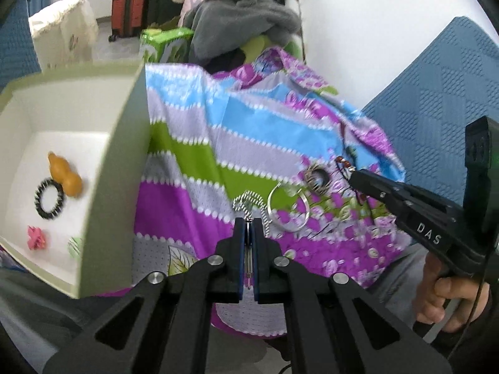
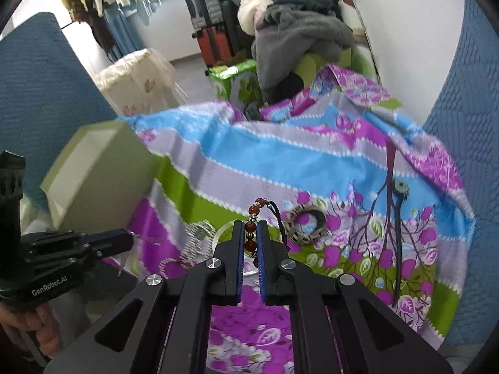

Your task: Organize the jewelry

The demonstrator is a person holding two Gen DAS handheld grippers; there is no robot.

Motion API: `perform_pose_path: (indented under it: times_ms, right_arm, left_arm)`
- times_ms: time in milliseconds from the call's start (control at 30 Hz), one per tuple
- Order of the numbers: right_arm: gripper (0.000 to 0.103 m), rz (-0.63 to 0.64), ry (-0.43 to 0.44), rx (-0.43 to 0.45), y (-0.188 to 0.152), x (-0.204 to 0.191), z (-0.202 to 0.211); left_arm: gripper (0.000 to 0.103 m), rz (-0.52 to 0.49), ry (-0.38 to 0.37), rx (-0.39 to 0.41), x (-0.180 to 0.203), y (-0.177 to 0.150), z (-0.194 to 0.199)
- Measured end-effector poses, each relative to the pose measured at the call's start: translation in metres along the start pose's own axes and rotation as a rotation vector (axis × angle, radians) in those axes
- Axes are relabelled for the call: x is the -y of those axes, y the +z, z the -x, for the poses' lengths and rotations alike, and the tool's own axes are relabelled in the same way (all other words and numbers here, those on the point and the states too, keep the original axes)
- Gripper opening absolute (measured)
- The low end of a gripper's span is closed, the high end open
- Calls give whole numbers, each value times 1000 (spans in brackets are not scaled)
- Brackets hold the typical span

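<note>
Red bead bracelet (image 2: 252, 232) is pinched between the closed pads of the right gripper (image 2: 250, 227); its bead string runs lengthwise along the fingers, free end and black cord pointing forward over the striped cloth (image 2: 312, 162). A thin silvery item, too blurred to identify, is clamped in the left gripper (image 1: 248, 226), jaws pressed nearly together. Just right of that gripper a silver hoop (image 1: 288, 208) and patterned ring (image 1: 318, 179) are seen; the green box (image 1: 118, 168) sits to its left
</note>
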State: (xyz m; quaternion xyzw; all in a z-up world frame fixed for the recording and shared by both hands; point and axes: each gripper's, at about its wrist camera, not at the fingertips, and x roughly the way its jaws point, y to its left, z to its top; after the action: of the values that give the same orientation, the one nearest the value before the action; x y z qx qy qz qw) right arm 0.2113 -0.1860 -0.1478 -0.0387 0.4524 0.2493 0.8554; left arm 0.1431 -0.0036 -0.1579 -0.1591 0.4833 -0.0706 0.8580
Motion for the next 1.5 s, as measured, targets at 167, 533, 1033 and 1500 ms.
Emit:
perform_pose_path:
  times_ms: [167, 533, 1033, 1500]
  right_arm:
    - [5, 28, 17, 48, 25, -26, 27]
    - [5, 115, 88, 166, 97, -105, 80]
    - [6, 235, 200, 3, 82, -209, -13]
    - [9, 257, 219, -89, 59, -218, -52]
  left_arm:
    - [3, -14, 4, 62, 0, 25, 41]
    - [3, 28, 55, 206, -50, 70, 124]
    - [3, 176, 118, 130, -152, 42, 95]
    - [3, 187, 158, 112, -165, 29, 84]
